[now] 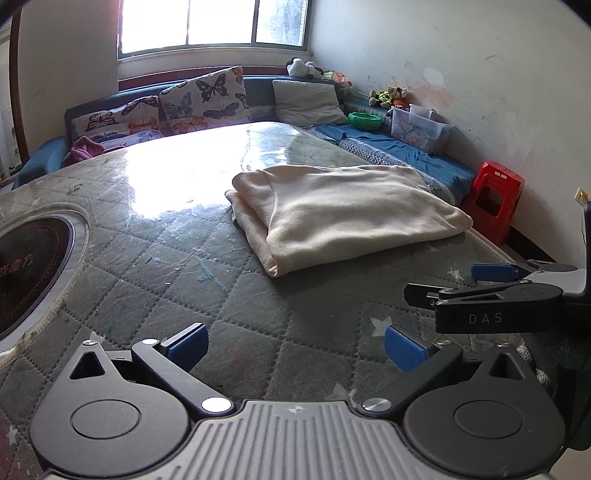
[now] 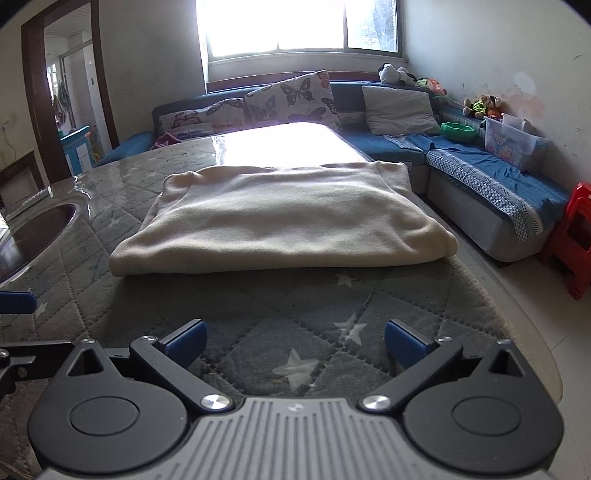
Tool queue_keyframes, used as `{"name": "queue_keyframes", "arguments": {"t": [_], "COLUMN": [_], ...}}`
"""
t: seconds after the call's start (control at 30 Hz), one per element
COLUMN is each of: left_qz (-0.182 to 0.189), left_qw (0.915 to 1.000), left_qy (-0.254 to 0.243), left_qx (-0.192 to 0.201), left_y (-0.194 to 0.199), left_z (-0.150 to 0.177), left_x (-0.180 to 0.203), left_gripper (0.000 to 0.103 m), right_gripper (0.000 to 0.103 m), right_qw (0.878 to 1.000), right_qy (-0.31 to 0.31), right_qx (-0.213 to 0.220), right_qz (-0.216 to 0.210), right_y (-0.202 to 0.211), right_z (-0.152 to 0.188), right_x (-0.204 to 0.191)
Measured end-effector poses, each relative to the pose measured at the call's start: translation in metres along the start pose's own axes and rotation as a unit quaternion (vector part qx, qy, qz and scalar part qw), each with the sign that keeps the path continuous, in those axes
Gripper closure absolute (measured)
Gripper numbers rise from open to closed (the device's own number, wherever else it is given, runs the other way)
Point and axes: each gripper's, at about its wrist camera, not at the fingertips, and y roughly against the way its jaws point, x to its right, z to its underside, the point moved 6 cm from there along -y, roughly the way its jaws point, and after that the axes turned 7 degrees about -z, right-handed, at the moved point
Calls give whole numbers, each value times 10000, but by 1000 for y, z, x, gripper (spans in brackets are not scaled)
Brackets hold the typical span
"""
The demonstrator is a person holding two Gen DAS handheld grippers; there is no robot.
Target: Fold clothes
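Glass, round-rimmed and dark at its centre, forms the inset hotplate point(image 1: 26, 273) at your far left, sunk into the worktop point(image 1: 155, 280). A quilted grey cover with diamond stitching and pale star prints lies over that worktop, under a glossy clear sheet that is scratched and glares white beneath the window point(image 1: 214, 26).

Your left claw point(image 1: 295, 347) sits low over the near edge with its blue-padded fingers point(image 1: 188, 345) spread wide apart and nothing between them.

Ahead and slightly right lies the cream garment point(image 1: 343, 214), a soft, fleecy knit. It is folded into a thick, roughly rectangular stack with rounded, rolled edges; a lower layer protrudes along its left side. It rests flat on the quilted cover, well apart from both claws.

Your right claw point(image 2: 295, 347) faces the garment's long near fold, blue pads point(image 2: 402, 347) spread wide, holding nothing. From the left wrist view it shows as a black body with blue tips at the right edge.

Beyond, butterfly-print cushions point(image 1: 203, 99) lean on a blue sofa point(image 2: 480, 184). A green bowl point(image 1: 365, 120), a clear plastic bin point(image 1: 417, 127) and a red plastic stool point(image 1: 493, 201) stand at the right.
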Motion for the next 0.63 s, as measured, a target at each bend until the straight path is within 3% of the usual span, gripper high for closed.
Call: {"name": "queue_keyframes", "arguments": {"t": [0.63], "left_qz": [-7], "left_qw": [10000], "left_qy": [-2], "left_qx": [-29], "left_y": [-6], "left_z": [-4], "left_x": [-2], "left_gripper": [0], "right_gripper": [0], "right_qw": [9999], "right_qy": [14], "right_qx": [69], "right_qz": [91], "right_y": [2], "right_z": [-8], "right_x": [0]}}
